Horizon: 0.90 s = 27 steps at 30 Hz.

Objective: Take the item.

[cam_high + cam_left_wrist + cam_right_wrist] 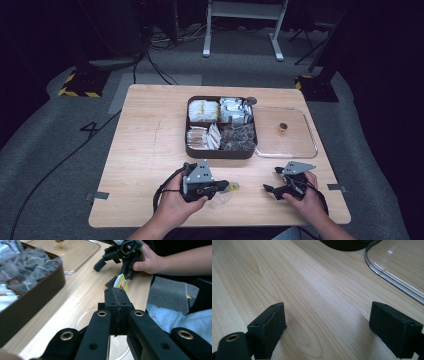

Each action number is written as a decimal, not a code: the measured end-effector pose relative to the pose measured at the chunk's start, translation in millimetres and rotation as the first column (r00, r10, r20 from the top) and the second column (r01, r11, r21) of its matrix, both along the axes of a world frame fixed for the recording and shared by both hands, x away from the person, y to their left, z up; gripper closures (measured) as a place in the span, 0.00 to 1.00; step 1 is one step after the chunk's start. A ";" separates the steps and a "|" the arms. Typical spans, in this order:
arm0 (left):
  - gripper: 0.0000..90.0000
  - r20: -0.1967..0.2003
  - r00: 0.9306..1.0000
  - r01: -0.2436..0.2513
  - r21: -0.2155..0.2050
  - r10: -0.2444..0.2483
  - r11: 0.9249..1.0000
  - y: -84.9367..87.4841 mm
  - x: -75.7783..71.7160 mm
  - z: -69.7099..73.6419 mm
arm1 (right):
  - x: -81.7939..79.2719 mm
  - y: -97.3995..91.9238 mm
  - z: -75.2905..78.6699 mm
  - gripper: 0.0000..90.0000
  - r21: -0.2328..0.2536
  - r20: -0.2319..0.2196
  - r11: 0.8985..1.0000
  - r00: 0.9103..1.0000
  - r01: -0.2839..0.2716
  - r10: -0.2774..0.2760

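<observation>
holding the yellow packet over the clear dish – keep the drop clean

left gripper [226,186] has its fingers [117,303] pressed together on a small yellow packet [121,283]; the packet pokes out past the tips, near the front edge of the counter [145,150]. a clear dish [220,198] sits right under the left gripper; in the left gripper view its rim [82,317] shows below the fingers. right gripper [270,181] rests on the counter to the right, fingers [268,326] spread wide, nothing between them.

our read: the step is putting the packet in the dish.
- we centre the tips over the dish before letting go, not over the rim.
- we go low, since a light packet flutters.
- we open slowly; foil may stick to one pad.
- the dish looks light. if it skids we steady it with the right gripper.
- keep clear of the brown compartment box [221,150] and the clear tray [300,150] on the far side.
</observation>
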<state>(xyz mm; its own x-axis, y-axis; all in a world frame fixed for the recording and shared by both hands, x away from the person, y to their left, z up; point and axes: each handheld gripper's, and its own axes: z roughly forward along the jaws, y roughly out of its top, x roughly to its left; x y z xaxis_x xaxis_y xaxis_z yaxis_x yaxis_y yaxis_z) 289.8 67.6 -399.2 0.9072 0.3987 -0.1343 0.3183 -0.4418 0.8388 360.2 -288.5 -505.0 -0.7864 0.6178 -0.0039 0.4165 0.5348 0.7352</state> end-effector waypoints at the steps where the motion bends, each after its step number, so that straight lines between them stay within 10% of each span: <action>1: 1.00 0.000 1.000 0.000 0.000 0.000 1.000 0.0 0.0 0.0 | 0.0 0.0 0.0 0.15 0.000 0.000 1.000 1.000 0.000 0.000; 17: 0.99 -0.008 1.000 0.011 -0.012 -0.011 1.000 4.8 -3.4 -17.6 | 0.0 0.0 0.0 0.15 0.000 0.000 1.000 1.000 0.000 0.000; 27: 0.69 0.010 1.000 0.009 -0.014 -0.008 1.000 4.7 -9.0 -18.1 | 0.0 0.0 0.0 0.15 0.000 0.000 1.000 1.000 0.000 0.000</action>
